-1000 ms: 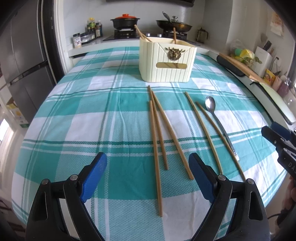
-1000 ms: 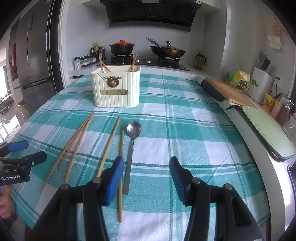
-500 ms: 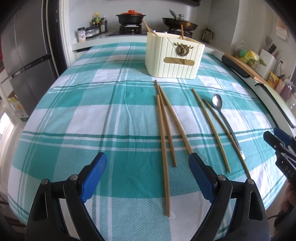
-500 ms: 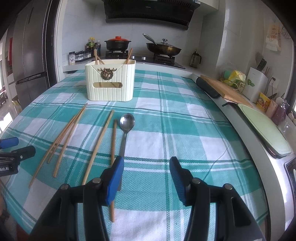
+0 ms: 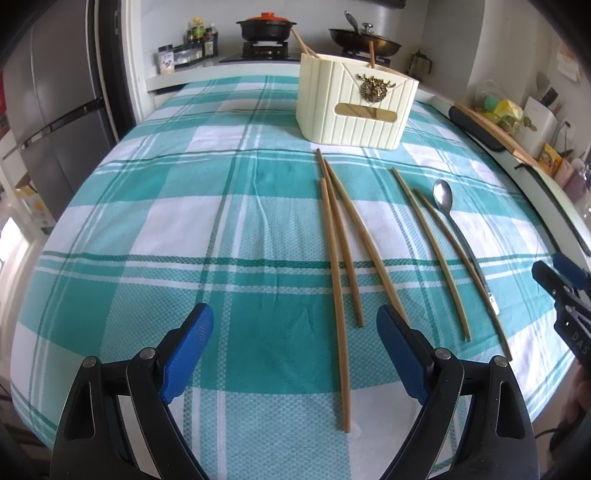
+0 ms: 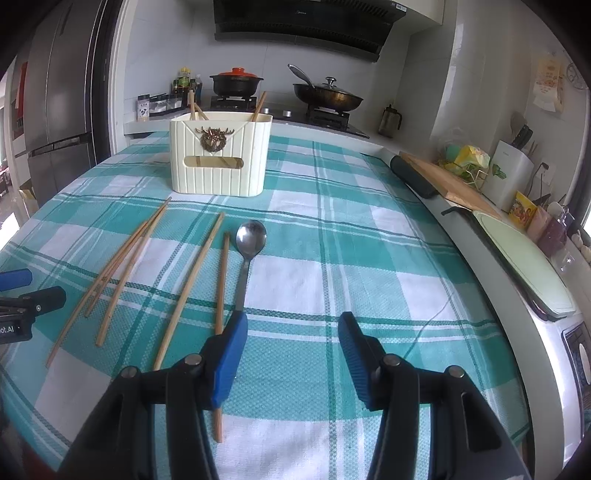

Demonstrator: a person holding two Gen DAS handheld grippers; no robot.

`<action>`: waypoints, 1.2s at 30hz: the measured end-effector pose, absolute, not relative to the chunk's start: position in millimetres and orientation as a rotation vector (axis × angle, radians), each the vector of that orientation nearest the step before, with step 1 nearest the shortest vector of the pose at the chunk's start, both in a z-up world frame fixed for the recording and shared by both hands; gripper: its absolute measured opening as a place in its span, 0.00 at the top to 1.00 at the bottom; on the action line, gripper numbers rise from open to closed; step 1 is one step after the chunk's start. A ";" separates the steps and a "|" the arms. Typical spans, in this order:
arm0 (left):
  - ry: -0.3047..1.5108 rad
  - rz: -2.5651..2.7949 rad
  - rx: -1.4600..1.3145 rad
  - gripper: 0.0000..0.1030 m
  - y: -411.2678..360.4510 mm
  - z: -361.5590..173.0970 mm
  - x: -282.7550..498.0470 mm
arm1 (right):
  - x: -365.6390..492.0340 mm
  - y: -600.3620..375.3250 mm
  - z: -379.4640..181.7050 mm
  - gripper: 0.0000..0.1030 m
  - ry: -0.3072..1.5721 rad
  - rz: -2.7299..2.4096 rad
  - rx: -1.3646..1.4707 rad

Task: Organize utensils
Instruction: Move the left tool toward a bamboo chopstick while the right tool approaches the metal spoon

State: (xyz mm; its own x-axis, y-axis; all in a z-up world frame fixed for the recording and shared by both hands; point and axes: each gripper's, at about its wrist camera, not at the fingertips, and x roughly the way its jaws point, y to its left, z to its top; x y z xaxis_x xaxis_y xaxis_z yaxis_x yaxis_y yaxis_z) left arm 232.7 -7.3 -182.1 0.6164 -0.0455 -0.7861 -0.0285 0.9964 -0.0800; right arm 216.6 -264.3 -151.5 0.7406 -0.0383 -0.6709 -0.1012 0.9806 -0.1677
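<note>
Left gripper (image 5: 293, 347): jaws spread wide, holding nothing, low over the checked tablecloth (image 5: 147, 221); its blue tip and black body also show at the 9 o'clock edge of the right wrist view.
Right gripper (image 6: 290, 354): jaws spread wide, nothing between them; in the left wrist view only its tip shows, at about 4 o'clock.
Chopsticks on the cloth: five loose. A cluster of three (image 5: 341, 236) lies just right of the left view's centre, with one long stick running between the left gripper's fingers toward 6 o'clock. A looser pair (image 5: 436, 258) lies toward 3 o'clock of that cluster.
Spoon (image 6: 247, 254): on the cloth, bowl toward the holder, just beside the loose pair; its handle end passes behind the right gripper's left pad in the right wrist view, while the left wrist view shows the whole handle.
Utensil holder (image 6: 219, 155): cream ribbed box with a brass stag emblem, at 12 o'clock on the cloth, a few chopsticks already standing in it.
Only in right wrist view: range hood, pale green board (image 6: 524, 266) on the counter at 3 o'clock.
Shared background: stove with orange-lidded pot (image 5: 266, 27) and a pan.
</note>
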 end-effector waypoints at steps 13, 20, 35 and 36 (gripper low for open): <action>0.918 -0.004 -0.091 0.12 -3.7 -187.1 234.6 | 217.0 -262.5 -154.3 0.49 0.741 0.018 -0.232; 0.926 0.001 -0.094 0.12 -2.7 -189.5 236.1 | 218.5 -262.2 -156.0 0.49 0.741 0.006 -0.250; 0.939 0.007 -0.095 0.12 -1.3 -193.8 239.5 | 220.8 -262.6 -160.0 0.49 0.743 -0.011 -0.272; 0.939 0.007 -0.095 0.12 -1.3 -194.0 239.6 | 221.0 -262.8 -160.3 0.49 0.744 -0.011 -0.271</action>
